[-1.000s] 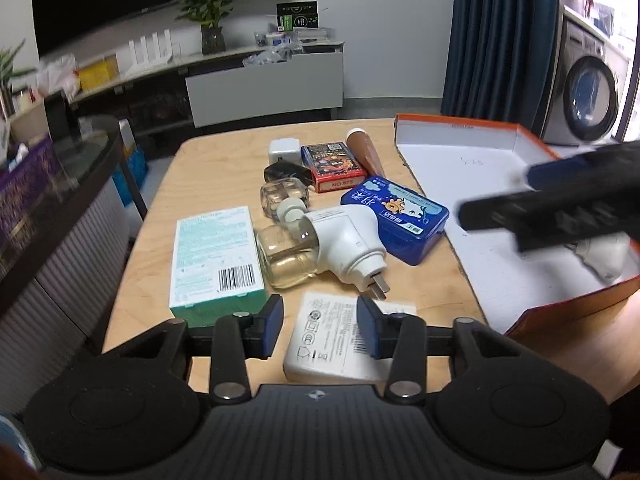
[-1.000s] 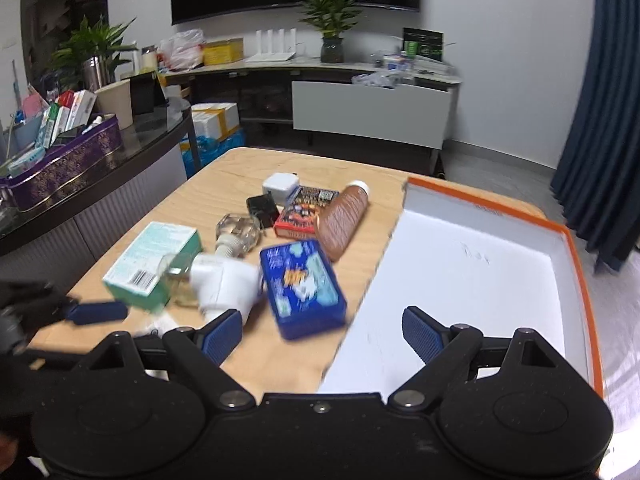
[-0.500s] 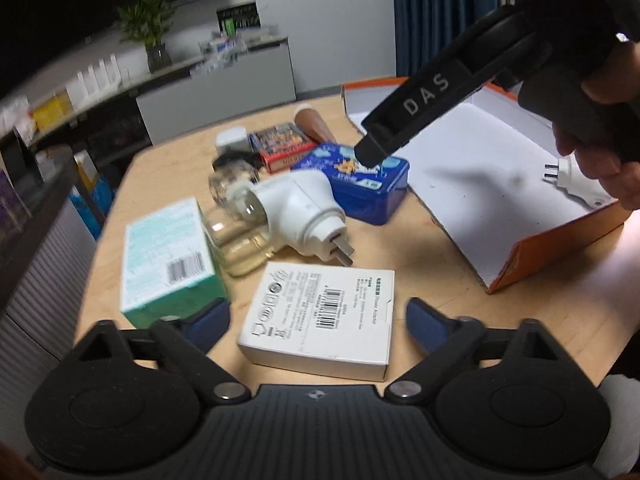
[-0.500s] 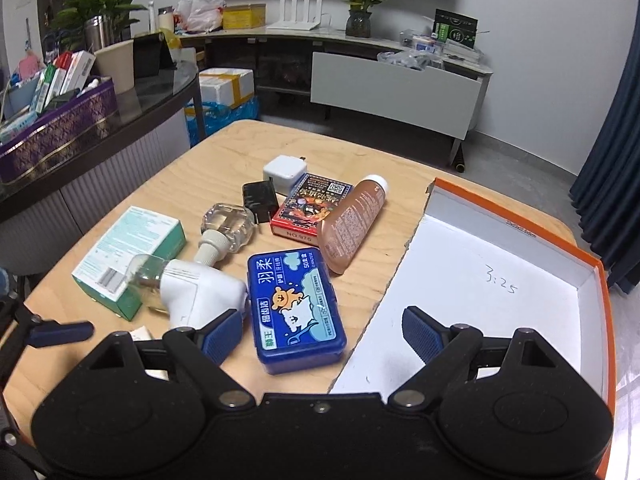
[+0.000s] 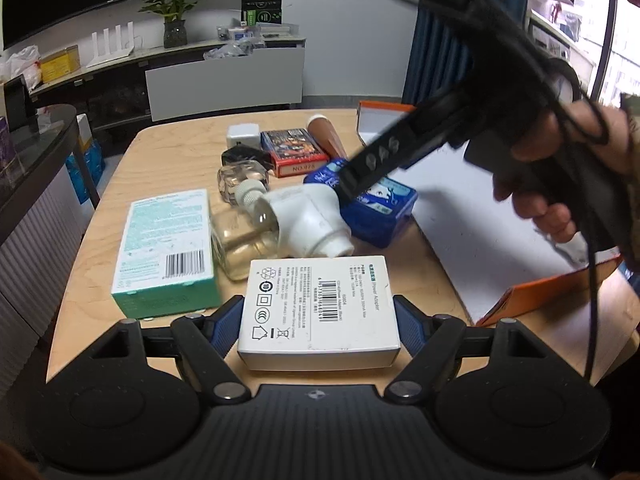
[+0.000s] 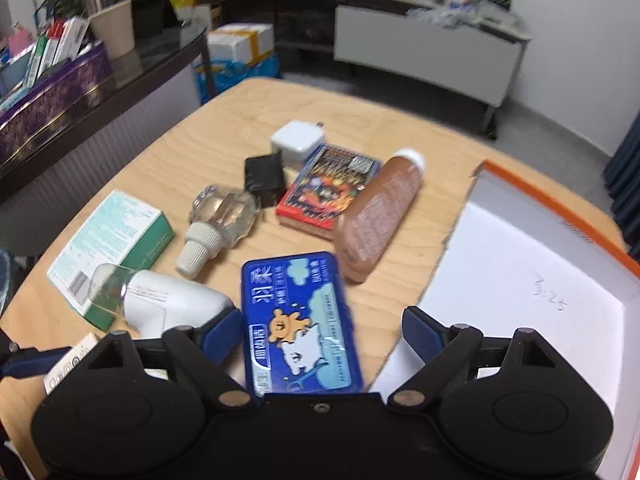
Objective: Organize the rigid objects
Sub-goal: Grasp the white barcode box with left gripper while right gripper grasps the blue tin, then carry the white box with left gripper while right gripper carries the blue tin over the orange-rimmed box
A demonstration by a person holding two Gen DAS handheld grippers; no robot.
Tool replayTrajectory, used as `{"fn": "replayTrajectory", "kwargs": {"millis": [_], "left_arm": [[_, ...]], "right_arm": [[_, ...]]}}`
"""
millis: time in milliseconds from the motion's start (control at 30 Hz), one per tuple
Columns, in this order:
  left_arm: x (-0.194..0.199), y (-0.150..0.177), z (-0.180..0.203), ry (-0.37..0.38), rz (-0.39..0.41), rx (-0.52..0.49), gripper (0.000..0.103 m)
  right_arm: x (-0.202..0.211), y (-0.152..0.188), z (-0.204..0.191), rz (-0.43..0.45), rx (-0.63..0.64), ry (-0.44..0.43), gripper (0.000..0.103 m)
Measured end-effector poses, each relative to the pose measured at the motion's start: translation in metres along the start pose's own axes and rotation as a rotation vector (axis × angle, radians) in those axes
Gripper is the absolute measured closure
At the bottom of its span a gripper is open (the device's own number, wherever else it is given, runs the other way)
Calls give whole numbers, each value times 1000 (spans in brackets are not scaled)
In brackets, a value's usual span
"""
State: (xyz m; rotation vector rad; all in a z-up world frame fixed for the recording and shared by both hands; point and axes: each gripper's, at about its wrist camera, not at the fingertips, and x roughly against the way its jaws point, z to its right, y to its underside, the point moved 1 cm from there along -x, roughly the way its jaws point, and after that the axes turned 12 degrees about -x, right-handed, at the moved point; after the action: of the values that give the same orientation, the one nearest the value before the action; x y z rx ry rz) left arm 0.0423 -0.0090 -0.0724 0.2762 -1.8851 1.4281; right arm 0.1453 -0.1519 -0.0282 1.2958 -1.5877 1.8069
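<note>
- The room: a white wall, a low shelf unit (image 5: 224,80) with a potted plant (image 5: 172,4) on top, a dark blue curtain (image 5: 432,48) to the right, and a dark curved counter (image 6: 100,84) with a purple box of supplies to the left.
- The wooden table (image 5: 180,148) has rounded corners; its near right part carries an orange-edged white box lid (image 6: 532,292) with a handwritten mark inside.
- The right gripper (image 6: 322,326), held in a hand (image 5: 560,184), crosses the left wrist view diagonally and blocks most of the lid and part of the blue tin (image 6: 296,320). Its fingers are spread wide; the tin lies between them without touching either pad.
- The left gripper (image 5: 318,320) straddles the white power adapter box (image 5: 320,304); its jaws are closing, the pads just beside the box's sides, and contact is hard to make out.
- A green-and-white carton (image 5: 166,248) lies at the left, beside a white plug-in device (image 5: 308,220) with a clear glass bottle fitted to it.
- Further back lie a second glass bottle (image 6: 224,216) with a white cap, a red card box (image 6: 328,192), a brown bottle (image 6: 380,216) on its side, a black block (image 6: 264,176) and a white charger cube (image 6: 298,140).
- A small white thing inside the lid is mostly hidden behind the hand.
- The right wrist view is blurred, so the tin's print is unreadable.
</note>
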Motion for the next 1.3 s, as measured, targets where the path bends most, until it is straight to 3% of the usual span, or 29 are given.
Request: {"fn": "replayTrajectory", "kwargs": {"millis": [133, 167, 200, 233, 433, 700, 867, 1033, 1300], "left_arm": [[2, -2, -1, -11, 20, 15, 24], [3, -2, -1, -17, 22, 22, 24], [3, -3, -2, -26, 22, 30, 24], [4, -3, -3, -32, 26, 38, 24], [16, -15, -3, -96, 65, 79, 24], [11, -54, 1, -88, 99, 84, 24], [7, -89, 18, -57, 113, 18, 24], [-5, -114, 38, -29, 167, 23, 24], [-23, -132, 65, 6, 179, 23, 24]], "right_arm": [[-13, 10, -9, -24, 66, 44, 7], [-15, 12, -8, -22, 55, 33, 11], [-13, 13, -6, -13, 26, 11, 28], [-11, 14, -4, -13, -12, -18, 29], [32, 26, 10, 130, -168, 3, 29], [119, 53, 38, 310, -303, 91, 29], [159, 72, 71, 333, -426, 138, 29], [185, 83, 89, 405, -438, 196, 29], [181, 89, 122, 418, -475, 180, 29]]}}
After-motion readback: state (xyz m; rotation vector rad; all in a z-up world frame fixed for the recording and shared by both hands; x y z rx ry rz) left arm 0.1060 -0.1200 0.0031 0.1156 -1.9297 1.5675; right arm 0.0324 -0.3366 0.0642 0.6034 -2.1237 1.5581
